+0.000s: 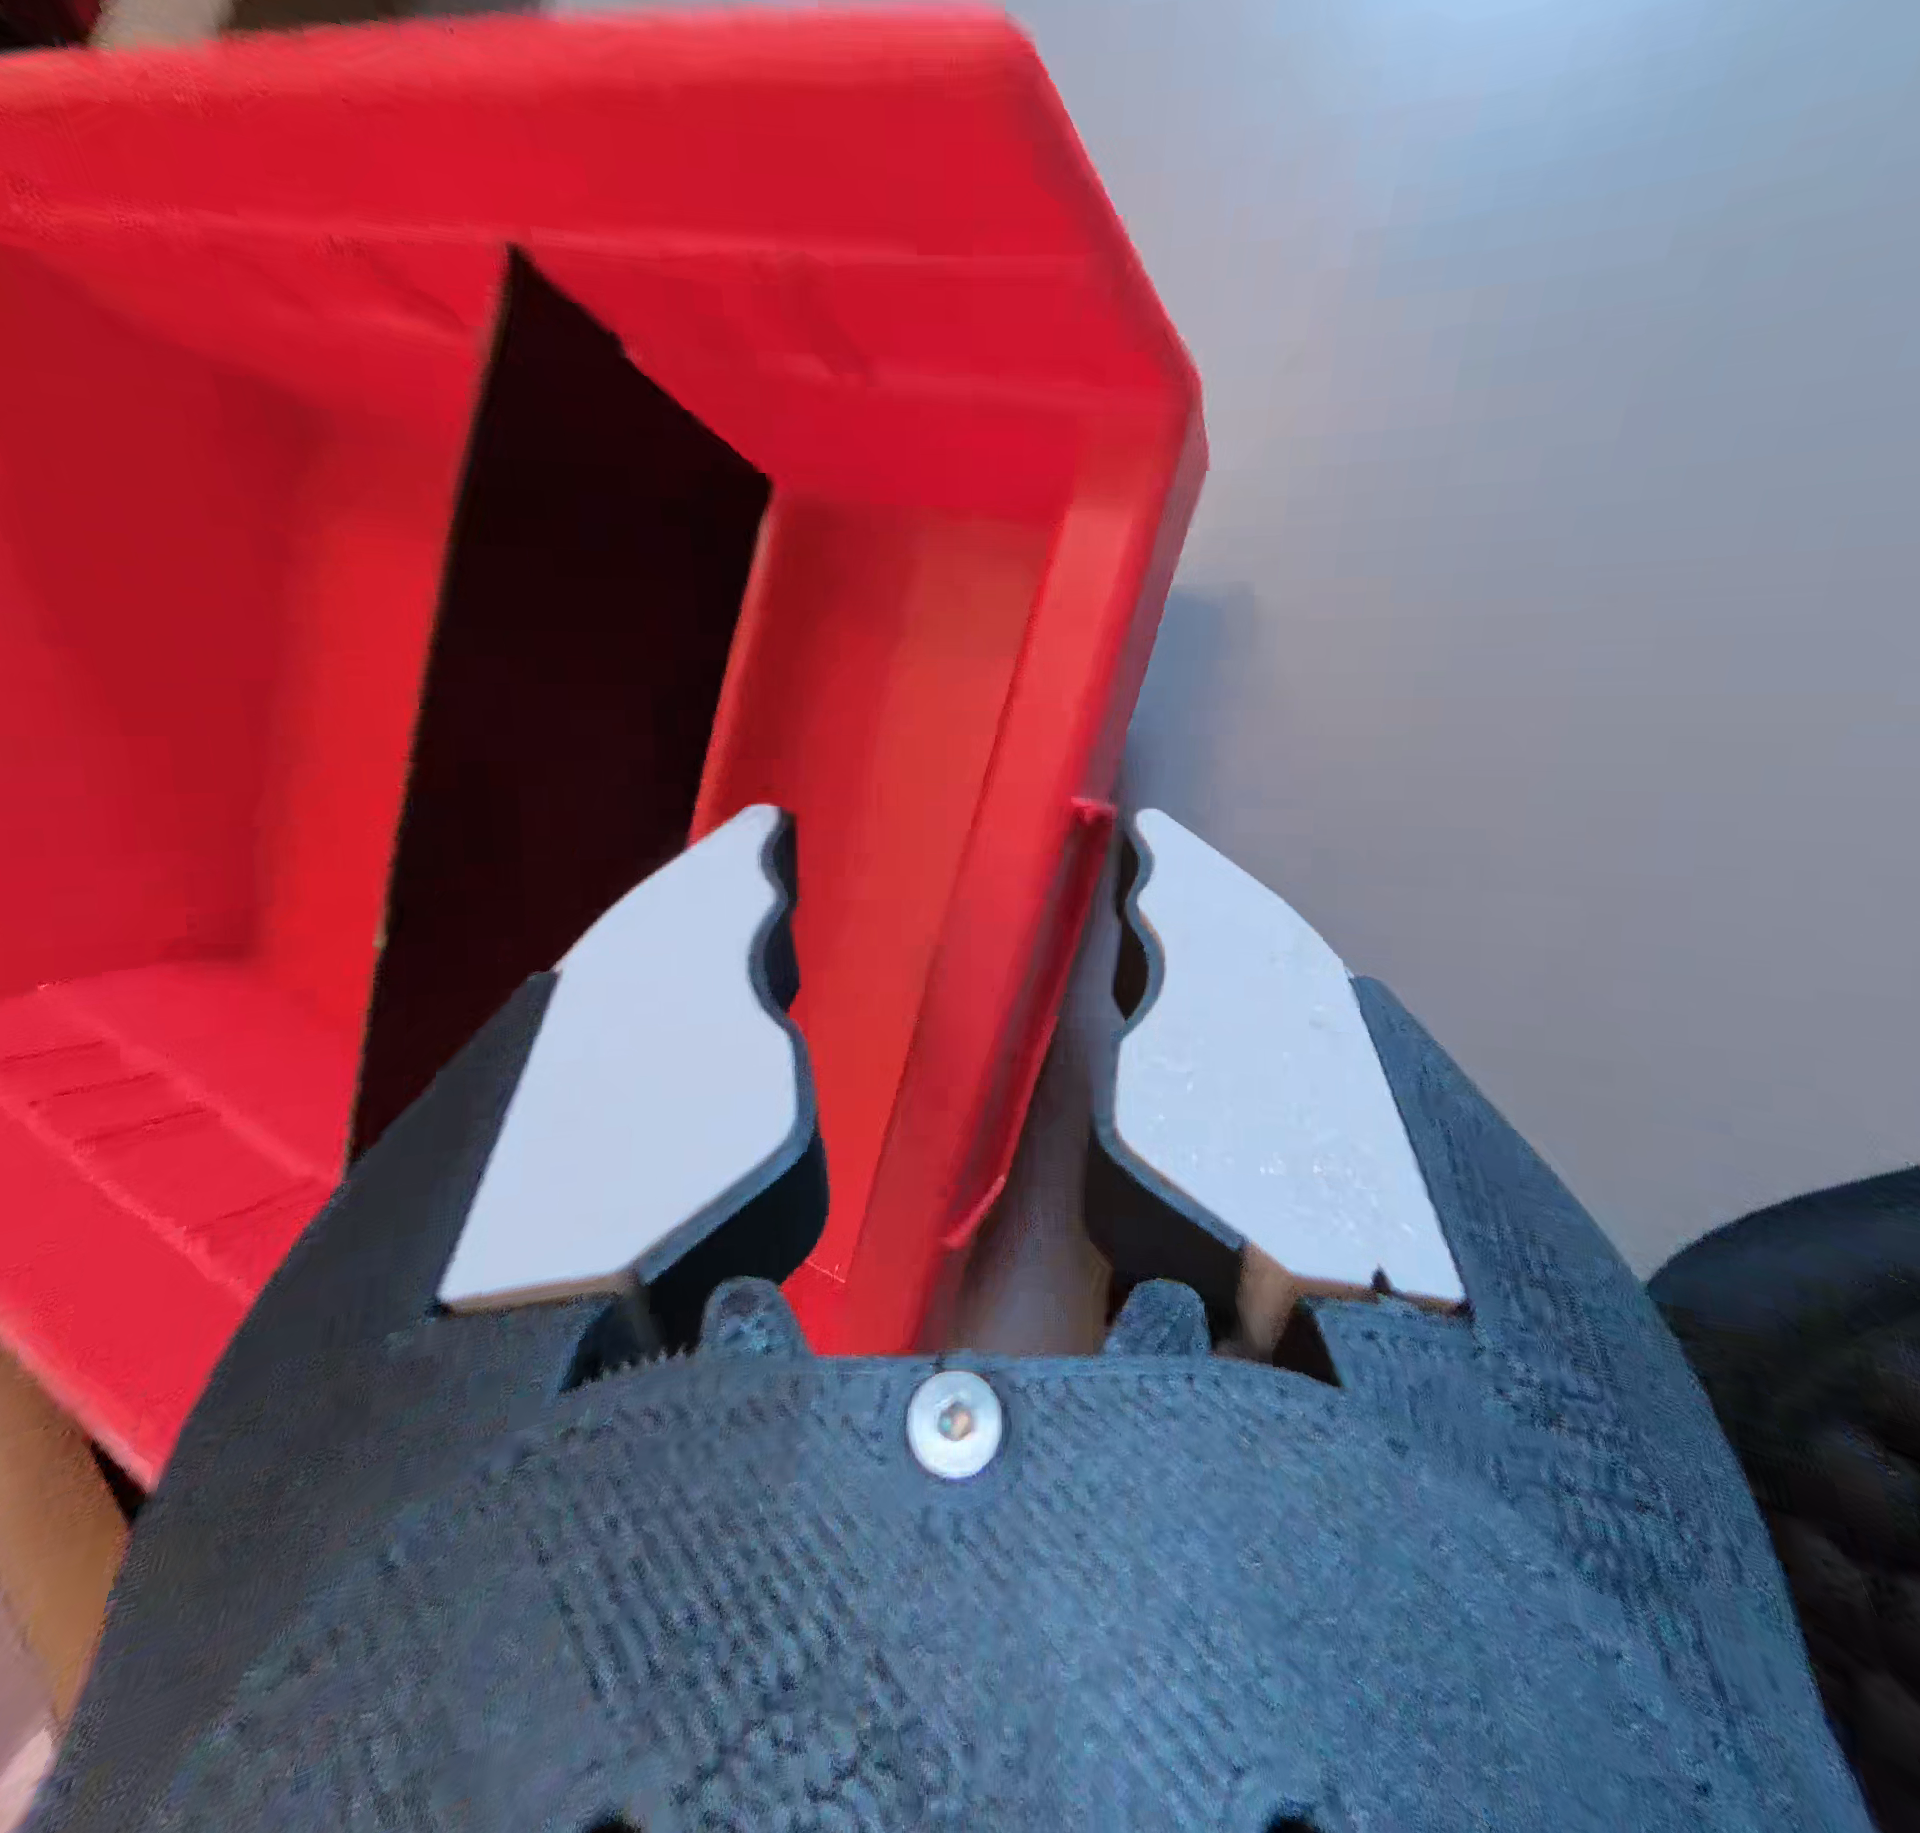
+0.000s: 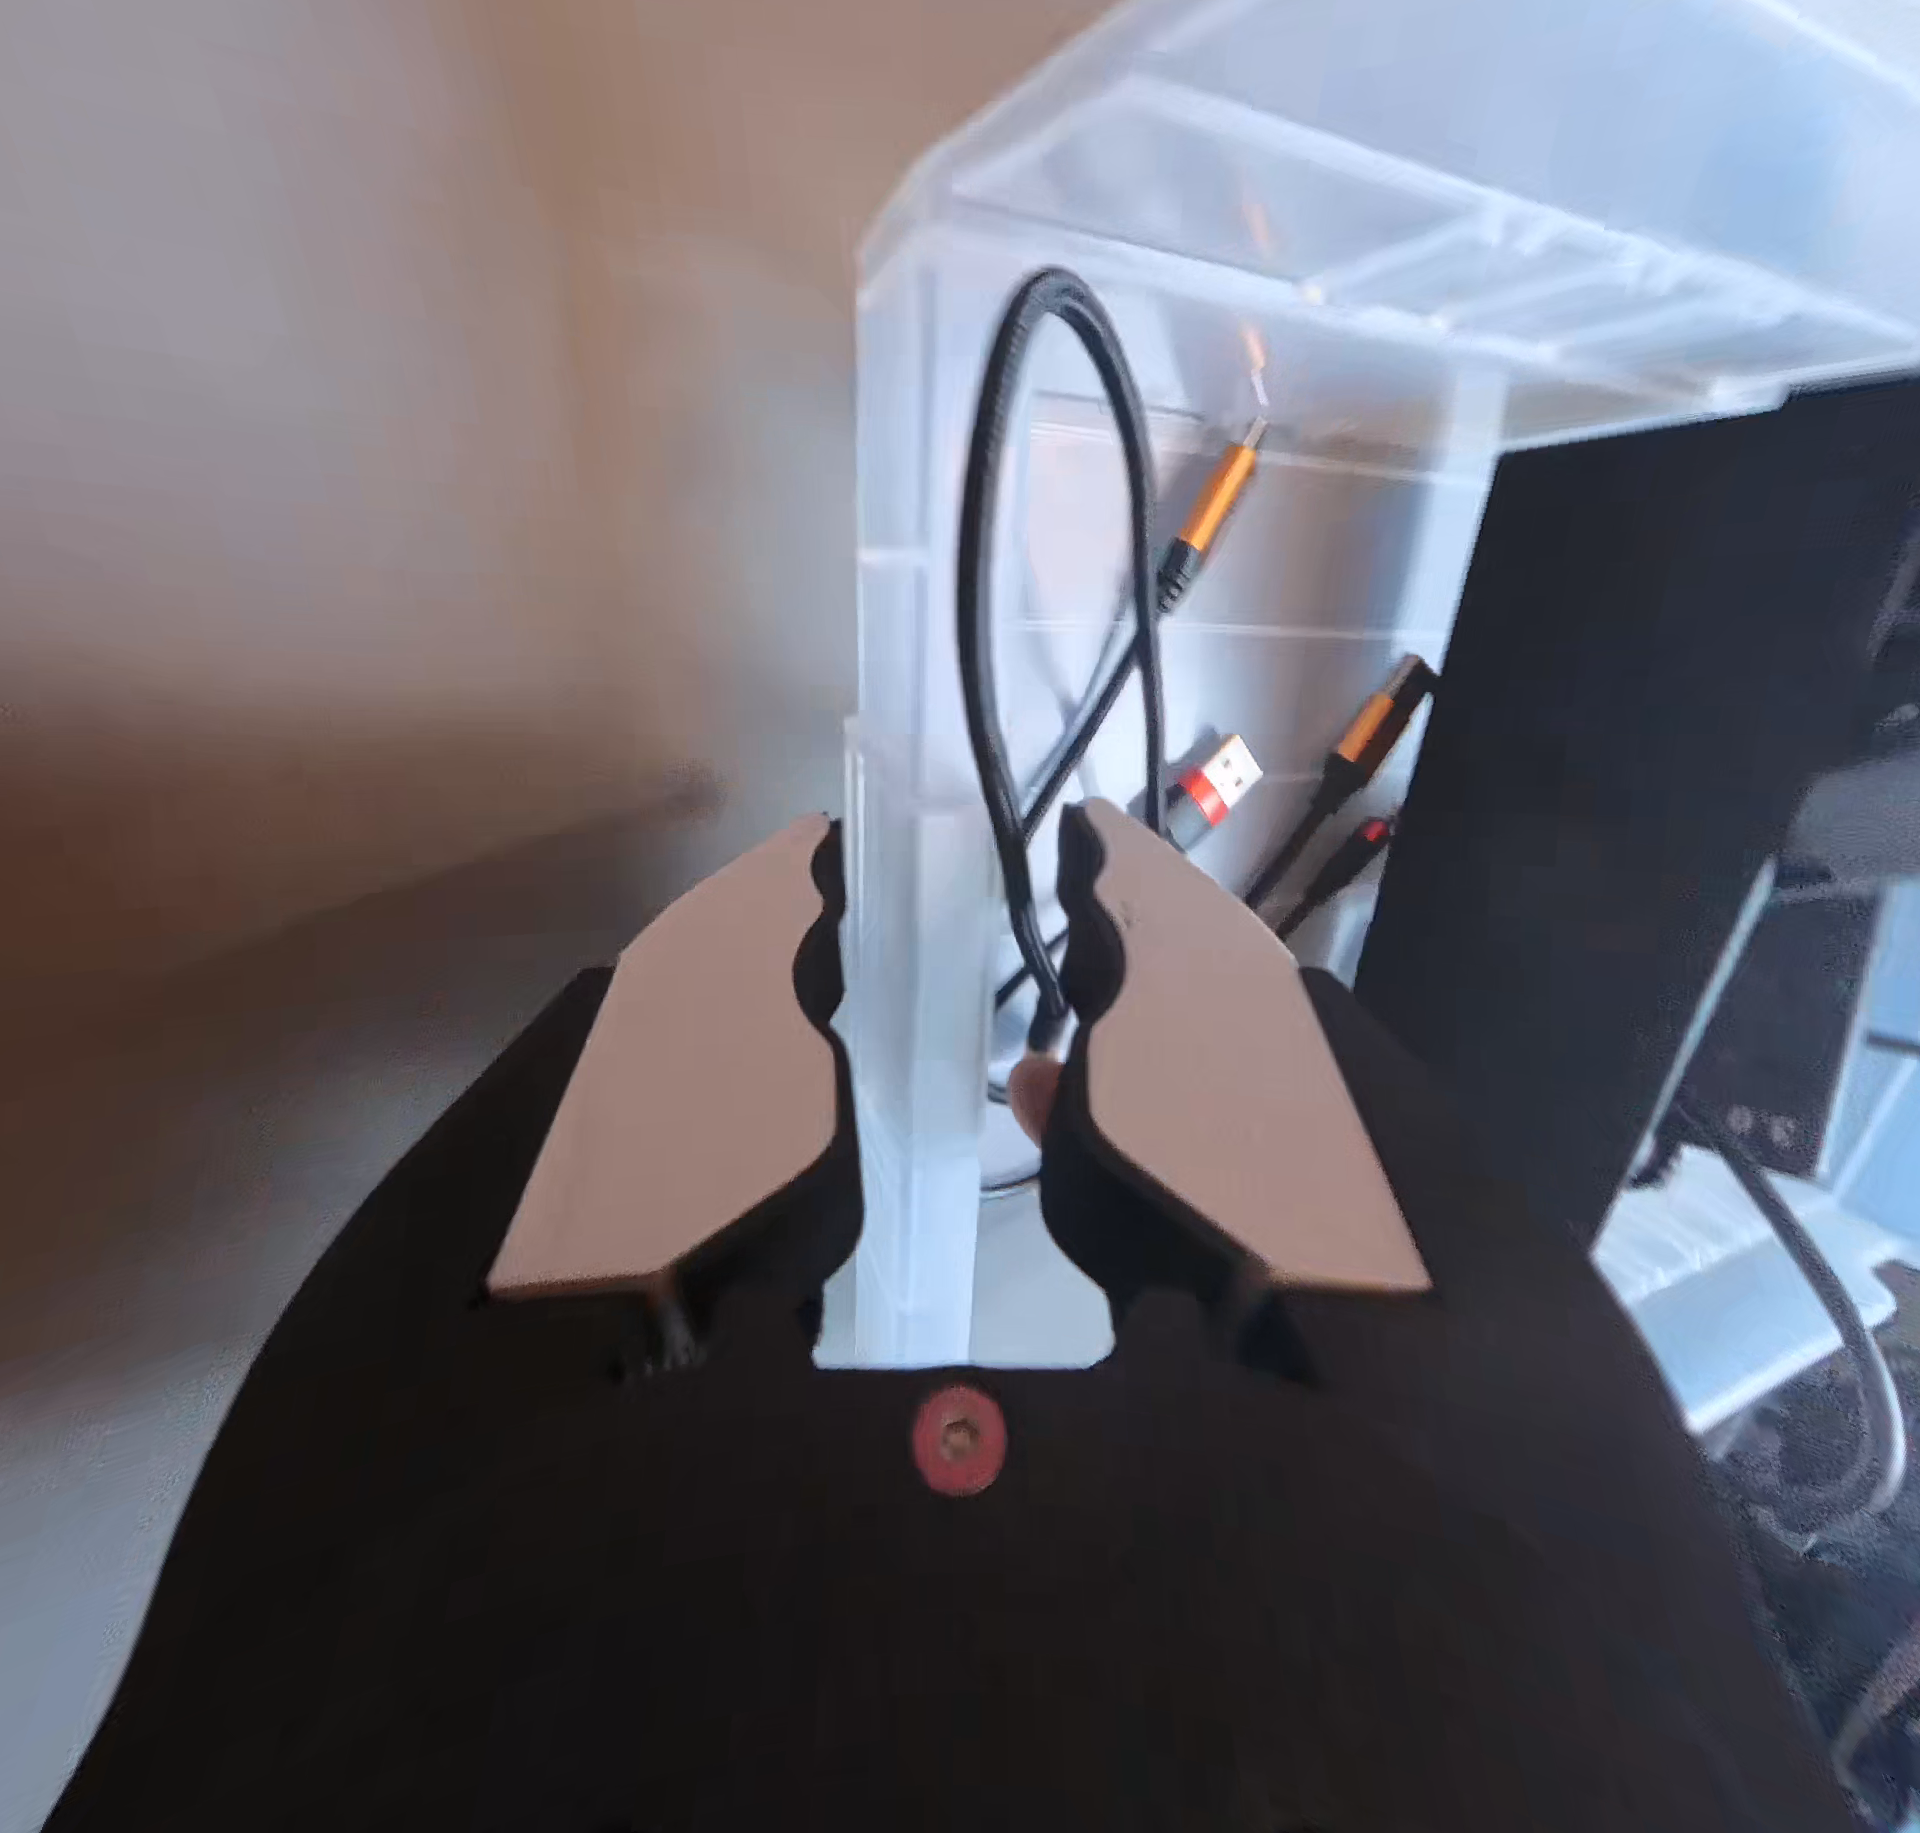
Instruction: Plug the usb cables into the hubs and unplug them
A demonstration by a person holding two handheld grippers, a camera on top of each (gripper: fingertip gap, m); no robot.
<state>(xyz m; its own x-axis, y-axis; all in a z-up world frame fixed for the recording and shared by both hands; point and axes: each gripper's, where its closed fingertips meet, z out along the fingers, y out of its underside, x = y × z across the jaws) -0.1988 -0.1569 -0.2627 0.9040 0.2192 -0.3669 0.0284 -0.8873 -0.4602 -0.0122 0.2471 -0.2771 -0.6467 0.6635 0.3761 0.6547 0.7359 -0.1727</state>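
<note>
Straddling red bin [image 1: 935, 349] wall, left gripper [image 1: 956, 848] agape; interior dark.

No readable text, label, brand, number or sign is showing in either view. The red bin [image 1: 582, 412] filling the left of the left wrist view is carrying no lettering on its walls. In the right wrist view, the clear plastic bin [image 2: 1299, 256] at the upper right is showing only bare ribs, and the cable plugs [image 2: 1216, 775] inside it are bearing no marks that can be made out. The black panel [image 2: 1621, 744] at the right edge is showing nothing legible, and blur is hiding any finer detail.
</note>
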